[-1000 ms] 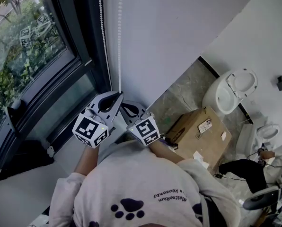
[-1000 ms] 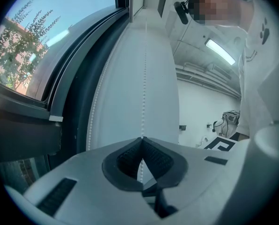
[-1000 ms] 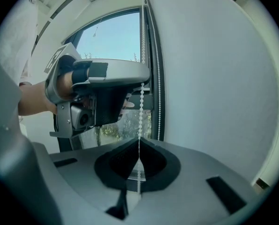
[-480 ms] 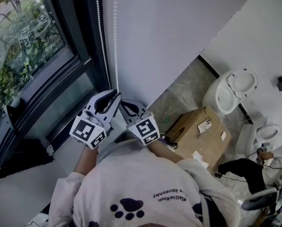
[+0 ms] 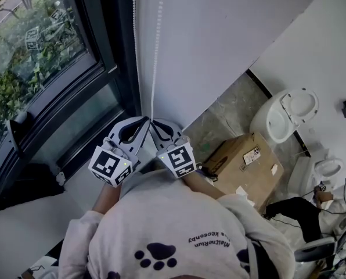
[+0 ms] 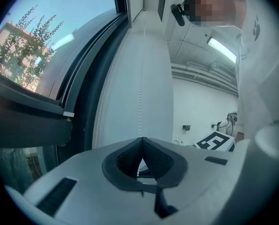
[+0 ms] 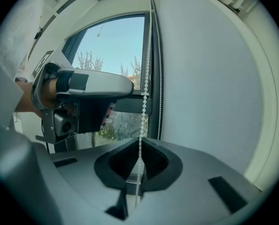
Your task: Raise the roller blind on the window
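Roller-blind bead chain [image 5: 156,51] now ends between two gripper tips that sit side by side. A second ago the left gripper [image 5: 144,121] alone reached its foot, with the right gripper [image 5: 155,122] a little below and behind.

The right gripper is clenched on the chain: in the right gripper view the beads [image 7: 143,102] drop straight into the seam where its dark pads [image 7: 157,159] meet. The left gripper's jaws are pressed together too, and in the left gripper view a strand runs down to their tip. From the right gripper view, though, that tip lies just beside the chain, and whether any bead is nipped cannot be told.

Above the grippers the chain hangs in two white strands against the white wall [image 5: 219,39], just right of the dark window frame [image 5: 112,51]. The window [image 5: 39,57] glass shows trees. To the person's right, a cardboard box [image 5: 245,161] and a toilet [image 5: 283,115] stand on the floor.
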Demonstrator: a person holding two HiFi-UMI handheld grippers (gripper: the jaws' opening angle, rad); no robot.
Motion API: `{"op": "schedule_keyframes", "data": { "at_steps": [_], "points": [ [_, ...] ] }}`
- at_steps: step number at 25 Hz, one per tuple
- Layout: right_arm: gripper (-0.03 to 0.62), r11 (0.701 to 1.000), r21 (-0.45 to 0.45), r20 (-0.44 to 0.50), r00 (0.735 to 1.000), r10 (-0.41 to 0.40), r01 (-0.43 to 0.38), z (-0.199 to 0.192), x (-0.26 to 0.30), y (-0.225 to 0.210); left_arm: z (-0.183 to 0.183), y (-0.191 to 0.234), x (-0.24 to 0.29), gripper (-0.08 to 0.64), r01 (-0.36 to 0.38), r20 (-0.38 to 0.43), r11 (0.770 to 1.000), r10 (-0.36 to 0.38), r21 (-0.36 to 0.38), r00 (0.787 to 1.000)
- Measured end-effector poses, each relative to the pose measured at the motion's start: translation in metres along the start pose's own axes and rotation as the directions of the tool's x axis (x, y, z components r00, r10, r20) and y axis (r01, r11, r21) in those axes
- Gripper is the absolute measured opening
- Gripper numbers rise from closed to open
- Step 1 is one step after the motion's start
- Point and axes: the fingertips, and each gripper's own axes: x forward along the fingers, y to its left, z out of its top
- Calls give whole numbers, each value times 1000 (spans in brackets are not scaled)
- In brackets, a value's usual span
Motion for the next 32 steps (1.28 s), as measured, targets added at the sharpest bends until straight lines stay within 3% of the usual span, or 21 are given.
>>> {"op": "schedule_keyframes", "data": {
  "at_steps": [4, 6, 7, 13, 20, 27, 32],
  "points": [
    [27, 1000, 16, 28, 1000, -2, 2, 6, -2, 1, -4, -1, -1, 6, -4, -16, 1000, 4, -3, 1000],
    [111, 999, 34, 47, 999, -10, 9, 12, -5, -1, -3, -1, -3, 6, -8, -15, 1000, 8, -4, 1000],
    [120, 999, 44, 56, 998, -17, 15, 15, -8, -3, -2, -1, -3, 6, -12, -13, 1000, 12, -3, 1000],
    [120, 994, 96, 124, 990, -70, 59, 44, -26, -12, 8, 3, -7, 6, -62, 0, 998, 62, 16, 998],
    [21, 994, 59, 176, 979, -104, 95, 87, -46, -13, 26, 1, -12, 6, -139, 32, 990, 138, 36, 990],
    [9, 995, 56, 239, 966, -94, 83, 120, -55, -4, 40, -8, -18, 6, -183, 39, 982, 181, 42, 983],
    [9, 995, 47, 234, 967, -100, 91, 121, -60, -3, 48, -11, -22, 6, -212, 65, 977, 209, 40, 976]
  ]
}}
